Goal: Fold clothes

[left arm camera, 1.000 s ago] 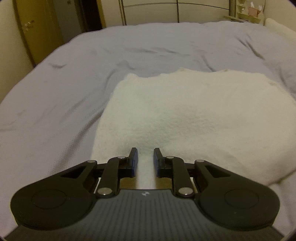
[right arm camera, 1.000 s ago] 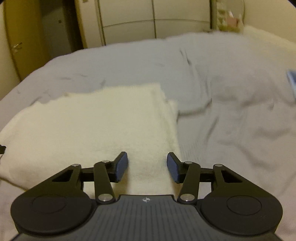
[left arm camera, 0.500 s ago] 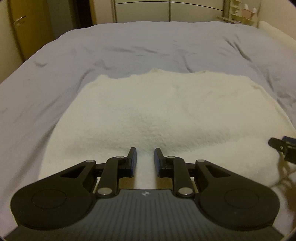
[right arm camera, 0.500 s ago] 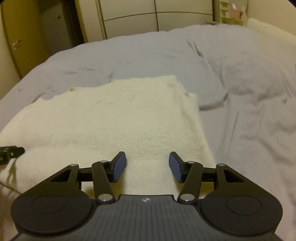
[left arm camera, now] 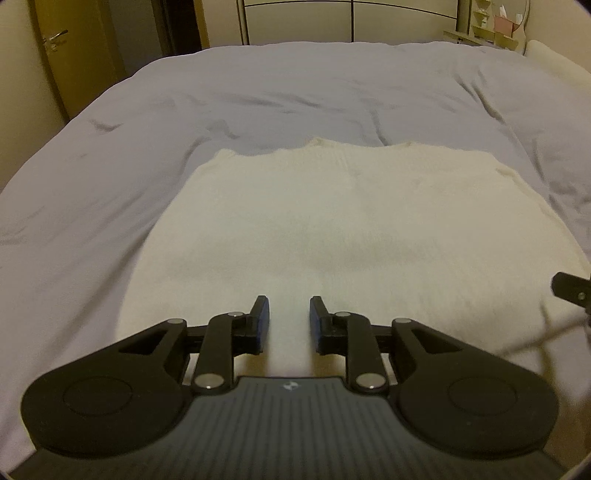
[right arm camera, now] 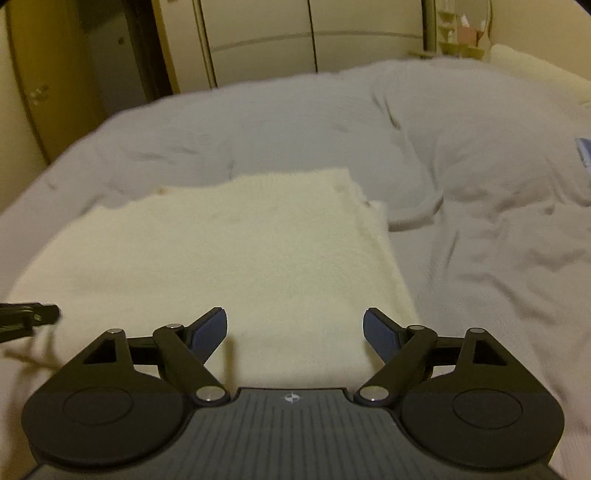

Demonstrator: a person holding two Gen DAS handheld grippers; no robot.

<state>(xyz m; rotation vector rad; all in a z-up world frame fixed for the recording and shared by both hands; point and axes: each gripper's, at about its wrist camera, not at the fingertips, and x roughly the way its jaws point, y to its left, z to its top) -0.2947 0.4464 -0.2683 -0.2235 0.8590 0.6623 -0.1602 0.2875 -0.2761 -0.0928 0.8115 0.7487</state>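
A cream knitted garment (left arm camera: 351, 229) lies folded into a broad rectangle on the grey bed cover (left arm camera: 147, 122); its neck edge points away from me. Over its near edge hovers my left gripper (left arm camera: 289, 319), open by a narrow gap with nothing between the pads. In the right wrist view the garment (right arm camera: 240, 251) fills the left half, its right edge running toward me. My right gripper (right arm camera: 295, 326) is spread wide open above the near right corner and holds nothing. Each view catches a black tip of the other gripper at its edge: the right gripper (left arm camera: 570, 291) and the left gripper (right arm camera: 29, 315).
The rumpled grey bed cover (right arm camera: 480, 221) stretches far and right. A pillow (left arm camera: 557, 66) lies at the far right, a small blue item (right arm camera: 584, 151) at the right edge. Beyond the bed stand wardrobe doors (right arm camera: 258, 40), a wooden door (left arm camera: 62, 48) and a shelf (left arm camera: 495, 26).
The right gripper's fingers have spread much wider. Both grippers drifted over the near edge of the garment, which sits more centred in the left view. The left gripper's gap is unchanged.
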